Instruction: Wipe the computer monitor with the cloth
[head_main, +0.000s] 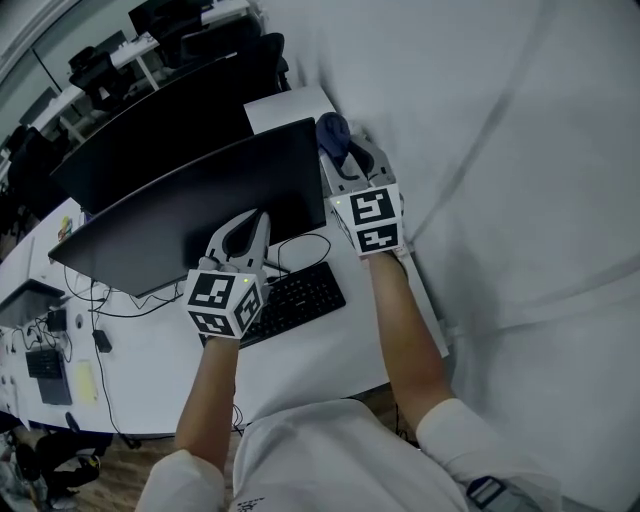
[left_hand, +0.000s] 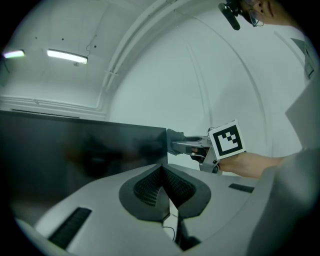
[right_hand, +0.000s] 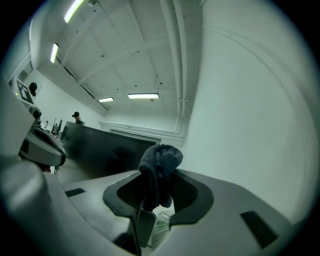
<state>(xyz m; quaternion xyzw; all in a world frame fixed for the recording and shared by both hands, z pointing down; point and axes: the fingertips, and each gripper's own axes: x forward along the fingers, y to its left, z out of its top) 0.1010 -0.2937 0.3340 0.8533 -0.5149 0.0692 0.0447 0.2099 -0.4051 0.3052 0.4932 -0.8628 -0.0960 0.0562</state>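
Note:
The dark monitor stands on the white desk, screen facing me. My right gripper is shut on a bunched dark blue cloth, held at the monitor's upper right corner. In the right gripper view the cloth sticks up from between the jaws, with the monitor just behind it. My left gripper hovers in front of the lower part of the screen. Its jaws meet with nothing between them. The left gripper view shows the screen and the right gripper with the cloth at the screen's edge.
A black keyboard lies under the monitor, with cables behind it. A white wall runs close along the desk's right side. More monitors and desks stand behind. A person is far off.

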